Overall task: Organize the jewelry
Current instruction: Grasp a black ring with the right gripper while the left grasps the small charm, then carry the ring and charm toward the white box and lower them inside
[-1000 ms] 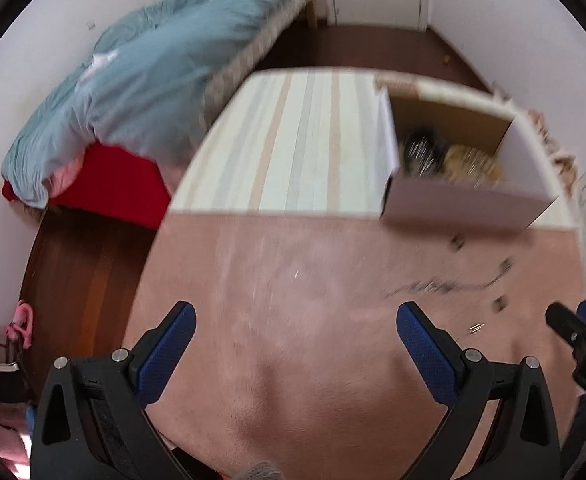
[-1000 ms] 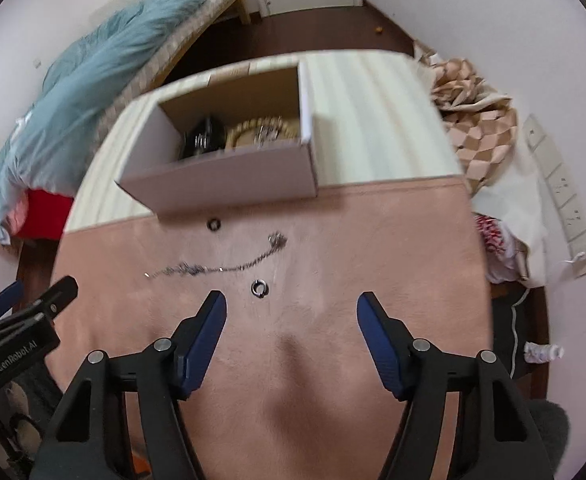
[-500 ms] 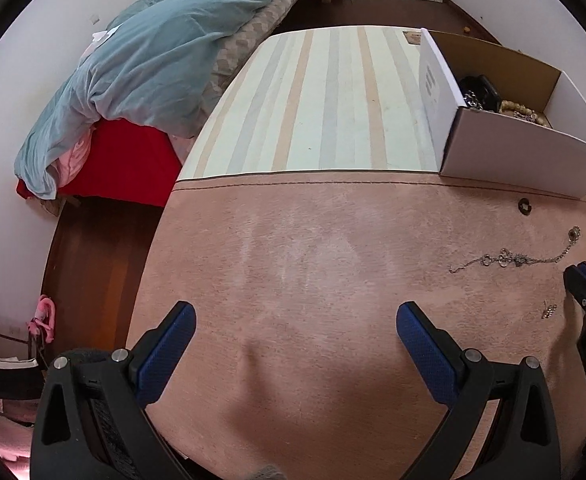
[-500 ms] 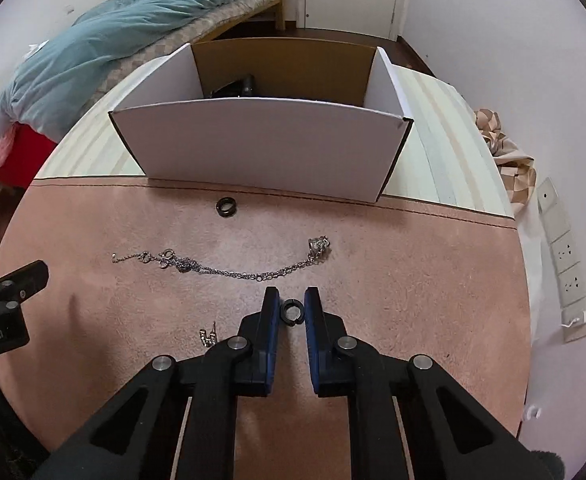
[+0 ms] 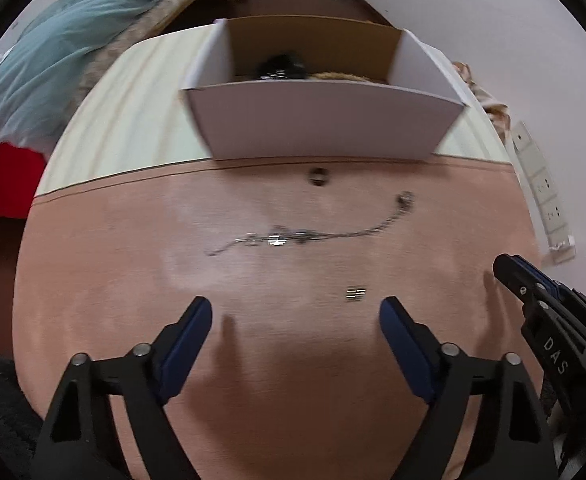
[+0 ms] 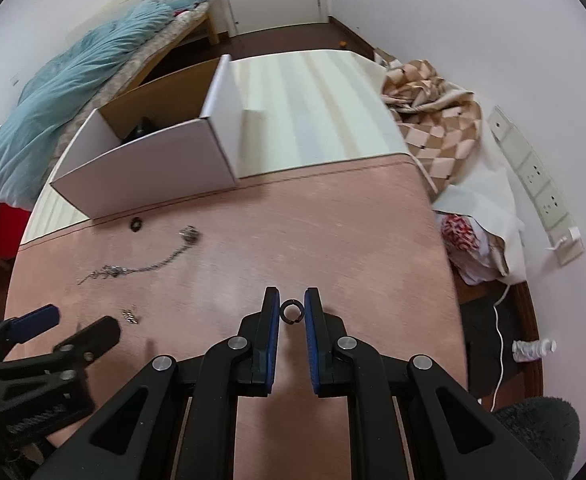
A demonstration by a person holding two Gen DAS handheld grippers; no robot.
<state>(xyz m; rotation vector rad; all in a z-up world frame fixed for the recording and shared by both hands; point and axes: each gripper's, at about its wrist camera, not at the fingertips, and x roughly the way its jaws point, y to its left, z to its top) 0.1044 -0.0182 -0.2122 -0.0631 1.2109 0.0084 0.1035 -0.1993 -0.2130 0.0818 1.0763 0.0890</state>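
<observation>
Pinching a small dark metal ring (image 6: 292,312) between its blue pads, the right gripper (image 6: 292,307) should stay clamped, rise level, and travel forward-left over the silver chain (image 6: 141,268) to the white cardboard box (image 6: 153,168). The left gripper (image 5: 295,312) hangs spread, empty.

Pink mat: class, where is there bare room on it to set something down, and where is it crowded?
Free: the broad stretch right of the right gripper, up to the mat's seam by the striped cloth. Also the mat's left part, left of the chain. Crowded: before the white box, where the dark ring, the chain and a small silver piece lie.
</observation>
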